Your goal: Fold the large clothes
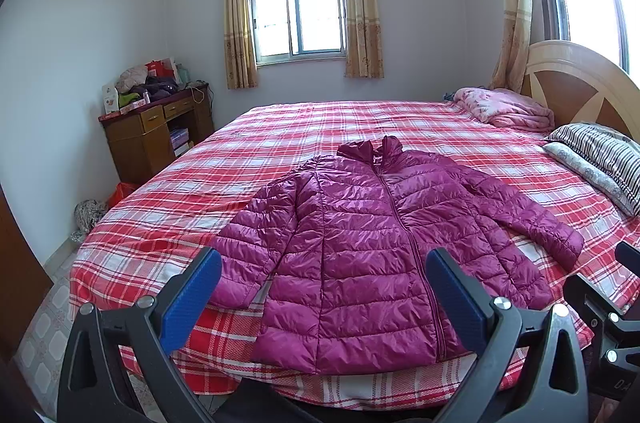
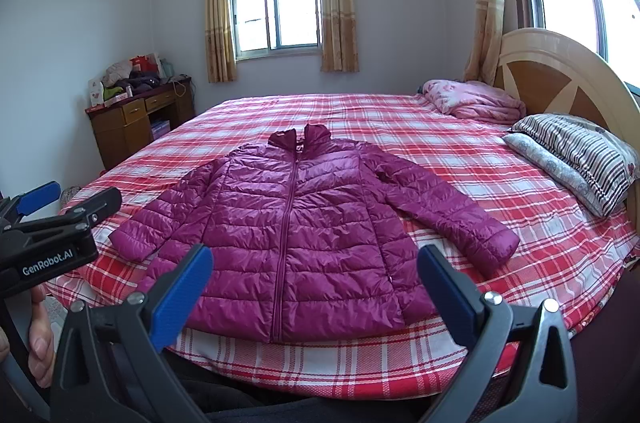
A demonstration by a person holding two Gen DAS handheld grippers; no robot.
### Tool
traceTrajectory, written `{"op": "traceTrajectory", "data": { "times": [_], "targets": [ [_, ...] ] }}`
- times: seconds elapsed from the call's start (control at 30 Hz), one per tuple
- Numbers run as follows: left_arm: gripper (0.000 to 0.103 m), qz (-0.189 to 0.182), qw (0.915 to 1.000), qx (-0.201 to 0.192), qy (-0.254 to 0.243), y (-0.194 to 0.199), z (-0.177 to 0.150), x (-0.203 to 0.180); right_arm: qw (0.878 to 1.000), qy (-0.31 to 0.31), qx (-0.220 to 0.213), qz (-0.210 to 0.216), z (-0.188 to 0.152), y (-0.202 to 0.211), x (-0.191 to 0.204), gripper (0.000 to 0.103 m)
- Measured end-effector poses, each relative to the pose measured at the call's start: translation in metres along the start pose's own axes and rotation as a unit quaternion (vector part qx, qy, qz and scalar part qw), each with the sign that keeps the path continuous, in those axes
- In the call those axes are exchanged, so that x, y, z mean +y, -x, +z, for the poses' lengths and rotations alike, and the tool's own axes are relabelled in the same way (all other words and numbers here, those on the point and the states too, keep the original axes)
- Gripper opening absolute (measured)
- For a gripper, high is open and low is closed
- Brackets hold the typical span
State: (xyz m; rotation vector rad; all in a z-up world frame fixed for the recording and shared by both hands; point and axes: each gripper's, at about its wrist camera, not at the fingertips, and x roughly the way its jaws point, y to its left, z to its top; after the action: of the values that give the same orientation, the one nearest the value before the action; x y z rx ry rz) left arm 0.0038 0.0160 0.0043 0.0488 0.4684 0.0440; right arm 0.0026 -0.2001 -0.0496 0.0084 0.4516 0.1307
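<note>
Jacket: magenta puffer jacket [image 1: 372, 255] flat, zipped, sleeves spread on plaid bed [image 1: 320, 127]
Left claw [image 1: 324, 291]: spread wide, empty; above hem
Right claw [image 2: 316, 287]: spread wide, empty

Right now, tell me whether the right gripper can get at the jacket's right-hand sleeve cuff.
Probably yes. The right gripper is open and holds nothing, and the cuff lies flat on the bed with nothing on it or between them.
</note>
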Motion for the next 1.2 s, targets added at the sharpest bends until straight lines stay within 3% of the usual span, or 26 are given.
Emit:
{"op": "traceTrajectory", "data": {
  "times": [0.47, 0.6, 0.7, 0.83, 1.0, 1.2],
  "targets": [
    [0.102, 0.015, 0.9998, 0.001, -0.013, -0.038, -0.004, 0.001, 1.0, -0.018, 0.025, 0.006, -0.015, -0.03, -0.017, 0.103],
    [0.102, 0.013, 0.9998, 0.001, -0.011, -0.069, -0.003, 0.002, 0.997, -0.055, 0.056, 0.003, -0.017, -0.056, -0.051, 0.103],
    [0.102, 0.012, 0.9999, 0.006, -0.008, -0.099, -0.003, 0.002, 0.992, -0.09, 0.079, -0.032, -0.023, -0.08, -0.087, 0.103],
    [0.102, 0.006, 0.9995, 0.031, 0.002, -0.143, -0.005, 0.003, 0.98, -0.147, 0.108, -0.084, -0.032, -0.111, -0.147, 0.103],
    [0.102, 0.018, 0.998, 0.06, 0.002, -0.194, -0.013, 0.0, 0.957, -0.23, 0.135, -0.116, -0.035, -0.147, -0.216, 0.103],
    [0.102, 0.041, 0.9964, 0.074, -0.002, -0.233, -0.016, 0.0, 0.931, -0.294, 0.172, -0.127, -0.037, -0.196, -0.269, 0.086]
  ]
}}
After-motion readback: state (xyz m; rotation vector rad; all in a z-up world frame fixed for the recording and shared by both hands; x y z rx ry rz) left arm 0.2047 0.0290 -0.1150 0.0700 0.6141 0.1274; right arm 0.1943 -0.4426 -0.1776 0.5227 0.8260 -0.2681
